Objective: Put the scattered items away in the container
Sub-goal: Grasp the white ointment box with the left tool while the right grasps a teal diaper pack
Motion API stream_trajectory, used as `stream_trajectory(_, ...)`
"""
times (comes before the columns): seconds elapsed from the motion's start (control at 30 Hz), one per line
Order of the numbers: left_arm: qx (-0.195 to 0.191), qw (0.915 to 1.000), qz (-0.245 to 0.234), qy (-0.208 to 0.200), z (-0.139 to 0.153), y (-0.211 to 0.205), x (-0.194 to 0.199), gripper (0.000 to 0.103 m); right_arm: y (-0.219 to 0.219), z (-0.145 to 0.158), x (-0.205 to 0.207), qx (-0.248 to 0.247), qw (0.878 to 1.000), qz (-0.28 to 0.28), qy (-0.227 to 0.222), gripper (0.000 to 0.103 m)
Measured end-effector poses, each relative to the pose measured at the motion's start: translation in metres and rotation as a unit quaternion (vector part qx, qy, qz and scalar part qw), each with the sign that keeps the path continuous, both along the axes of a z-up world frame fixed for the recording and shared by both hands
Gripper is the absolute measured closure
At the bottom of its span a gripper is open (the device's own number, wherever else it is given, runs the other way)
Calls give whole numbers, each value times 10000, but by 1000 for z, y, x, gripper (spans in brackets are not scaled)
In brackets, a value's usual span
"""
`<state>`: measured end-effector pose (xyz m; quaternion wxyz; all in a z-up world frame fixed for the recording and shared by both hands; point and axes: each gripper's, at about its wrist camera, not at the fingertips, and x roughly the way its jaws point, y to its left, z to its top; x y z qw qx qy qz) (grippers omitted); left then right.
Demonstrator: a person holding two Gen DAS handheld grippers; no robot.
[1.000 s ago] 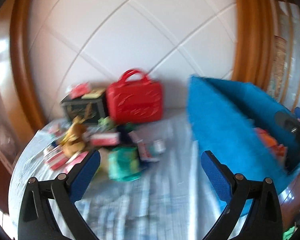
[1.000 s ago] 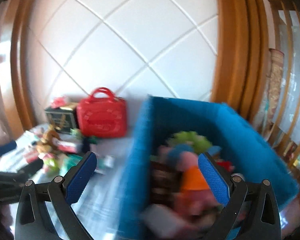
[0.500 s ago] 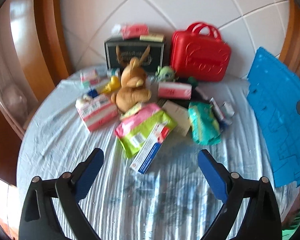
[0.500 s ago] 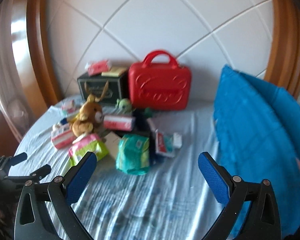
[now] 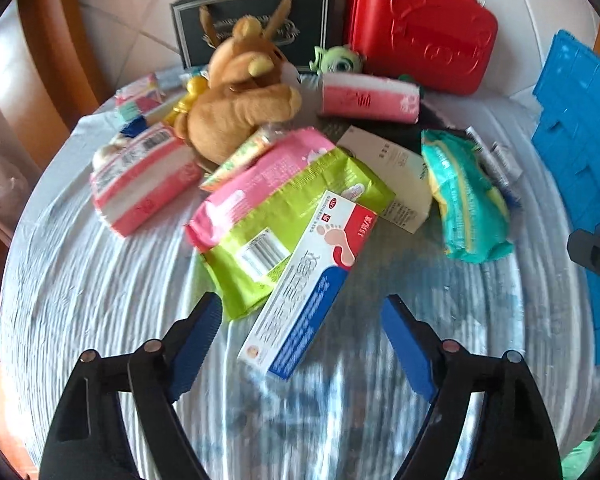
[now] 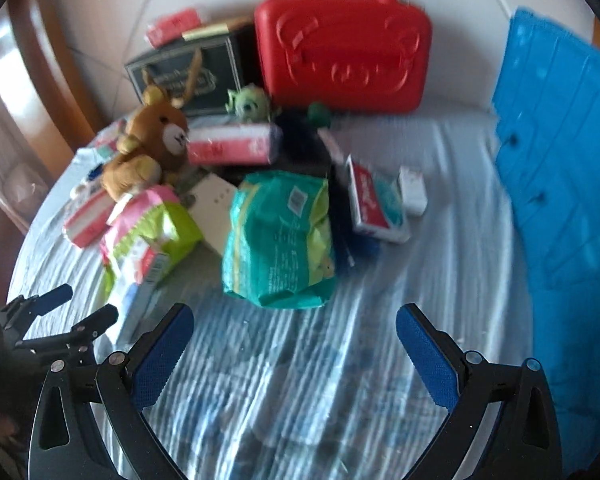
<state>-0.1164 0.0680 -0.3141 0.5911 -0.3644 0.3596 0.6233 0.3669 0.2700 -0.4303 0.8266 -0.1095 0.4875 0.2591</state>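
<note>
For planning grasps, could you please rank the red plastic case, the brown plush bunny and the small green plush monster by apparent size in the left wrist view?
1. Red plastic case
2. Brown plush bunny
3. Small green plush monster

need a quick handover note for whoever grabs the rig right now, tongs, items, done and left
Left tongs: open, nothing gripped, jaws have just been closing around the near end of the foot cream box.
Right tongs: open, empty, pointed at the teal pack.
Blue container: at the right edge of the table; its inside is out of view.
Left to do: everything in the pile, including the plush toy, pink and green pack, and tissue packs.
</note>
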Motion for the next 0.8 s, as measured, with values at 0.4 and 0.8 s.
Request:
stream_trajectory(0.4, -428, 9990, -49, 88, -50, 41, 4, 36, 53, -70, 64, -183, 9978, 91, 632, 0)
stream_trajectory(0.8, -279, 9993, 133, 202, -46, 36, 3, 59, 61, -85, 70, -24, 9969, 109, 776, 18)
